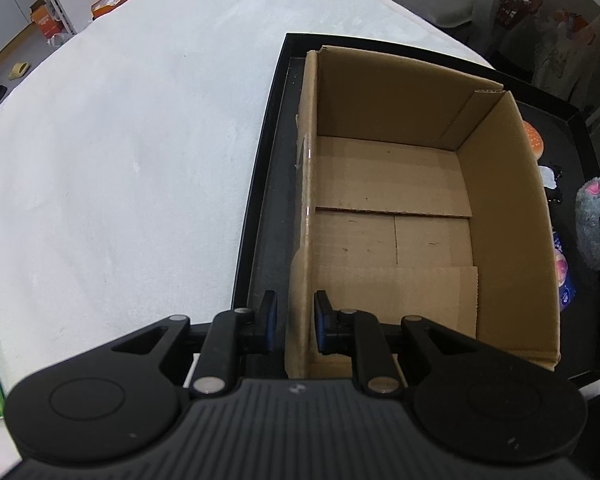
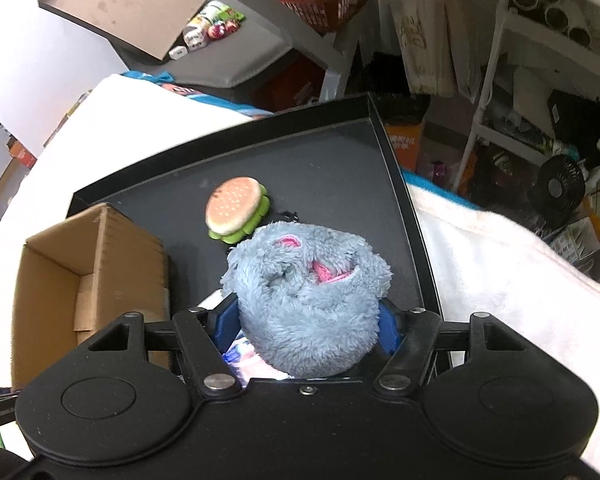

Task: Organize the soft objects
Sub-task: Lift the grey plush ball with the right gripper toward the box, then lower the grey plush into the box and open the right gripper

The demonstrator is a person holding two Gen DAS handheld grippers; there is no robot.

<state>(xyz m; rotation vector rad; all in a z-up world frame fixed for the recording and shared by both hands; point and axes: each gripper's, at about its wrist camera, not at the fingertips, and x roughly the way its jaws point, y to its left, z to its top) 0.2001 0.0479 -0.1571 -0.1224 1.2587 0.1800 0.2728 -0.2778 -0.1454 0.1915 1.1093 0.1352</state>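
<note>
Two toys: burger [image 2: 236, 209] behind gripped, perhaps lifted, plush [image 2: 306, 300].

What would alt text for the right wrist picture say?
The right gripper clamps a fluffy grey-blue plush toy above a black tray. A toy hamburger lies on the tray beyond it, and an open cardboard box stands to the left.

No text can be read clearly anywhere. A hanging cloth bag [image 2: 414, 36] carries dark printed lettering, too blurred to make out. An orange package [image 2: 404, 142] behind the black tray [image 2: 396, 168] shows pale characters, also unreadable. A blue packet [image 1: 565, 276] beside the cardboard box [image 1: 508, 208] bears indistinct print.
</note>
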